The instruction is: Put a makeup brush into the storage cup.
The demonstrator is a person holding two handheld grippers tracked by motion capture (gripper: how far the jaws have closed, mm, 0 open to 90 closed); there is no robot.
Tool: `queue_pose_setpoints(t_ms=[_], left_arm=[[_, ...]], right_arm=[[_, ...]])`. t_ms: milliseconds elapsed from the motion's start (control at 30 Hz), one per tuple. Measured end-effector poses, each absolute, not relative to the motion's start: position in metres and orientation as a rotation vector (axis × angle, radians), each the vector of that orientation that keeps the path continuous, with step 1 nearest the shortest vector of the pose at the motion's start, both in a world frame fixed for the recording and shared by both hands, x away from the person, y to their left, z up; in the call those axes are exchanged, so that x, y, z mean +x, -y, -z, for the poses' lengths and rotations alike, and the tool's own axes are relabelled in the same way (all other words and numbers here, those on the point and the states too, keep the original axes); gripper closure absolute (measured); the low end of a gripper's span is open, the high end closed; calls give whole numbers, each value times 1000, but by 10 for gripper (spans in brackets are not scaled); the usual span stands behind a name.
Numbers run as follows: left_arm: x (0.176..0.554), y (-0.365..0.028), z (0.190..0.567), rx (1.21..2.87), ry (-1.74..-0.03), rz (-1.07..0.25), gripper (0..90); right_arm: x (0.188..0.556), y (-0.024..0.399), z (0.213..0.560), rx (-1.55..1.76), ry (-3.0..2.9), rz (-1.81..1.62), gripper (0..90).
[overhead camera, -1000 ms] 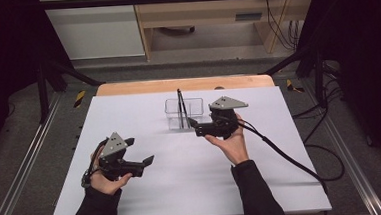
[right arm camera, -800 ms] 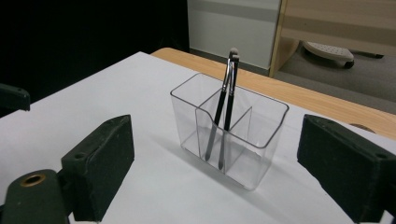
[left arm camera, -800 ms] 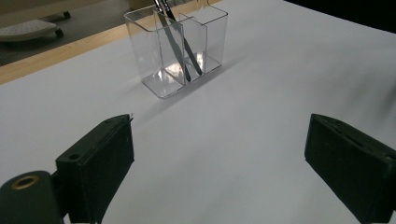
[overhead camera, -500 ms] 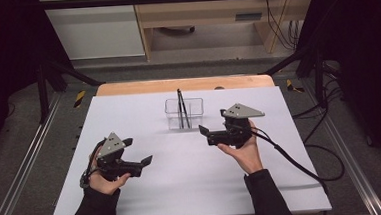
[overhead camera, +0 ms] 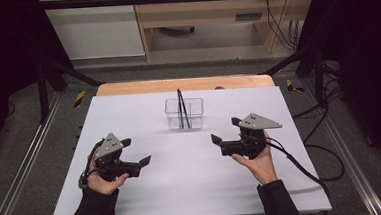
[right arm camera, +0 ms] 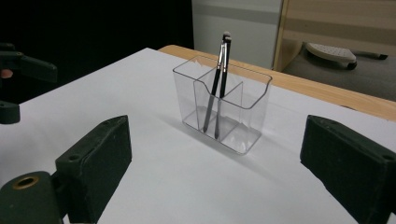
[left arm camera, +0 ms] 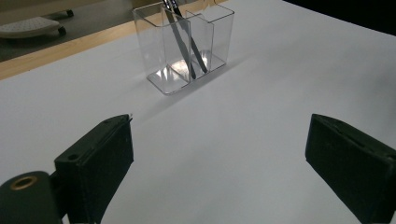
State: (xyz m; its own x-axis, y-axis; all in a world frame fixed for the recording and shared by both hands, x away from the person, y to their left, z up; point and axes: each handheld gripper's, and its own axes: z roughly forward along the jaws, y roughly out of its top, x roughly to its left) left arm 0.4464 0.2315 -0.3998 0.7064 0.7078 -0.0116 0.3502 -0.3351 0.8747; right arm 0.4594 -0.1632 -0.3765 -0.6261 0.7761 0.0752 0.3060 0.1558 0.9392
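A clear plastic organizer (overhead camera: 195, 113) with two compartments stands at the back middle of the white table (overhead camera: 193, 192). Two dark thin brushes (overhead camera: 181, 108) lean in it. My left gripper (overhead camera: 136, 152) rests near the front left, open and empty; in the left gripper view its jaws (left arm camera: 219, 168) stand wide apart, facing the organizer (left arm camera: 156, 51) and brushes (left arm camera: 183, 39). My right gripper (overhead camera: 225, 130) is right of the organizer and nearer the front. Its jaws have just been opening and nothing is between them (right arm camera: 215, 163). They face the organizer (right arm camera: 247, 112) and brushes (right arm camera: 219, 79).
A wooden strip (overhead camera: 127, 88) runs along the table's far edge. A black cable (overhead camera: 302, 163) trails from the right gripper over the right side. Metal rails (overhead camera: 26, 162) flank the table. The left gripper (right arm camera: 23, 70) shows at the left edge of the right gripper view.
My right gripper has drawn away from the organizer, to the right and toward the table's front. The left gripper has stayed put.
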Motion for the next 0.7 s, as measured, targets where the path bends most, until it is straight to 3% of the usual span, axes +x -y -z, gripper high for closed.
queue_pose_setpoints(t_ms=[700], left_arm=[[446, -231, 404, 1963, -820, -473, 64]], right_arm=[[437, 203, 400, 1084, -1978, -1497, 95]])
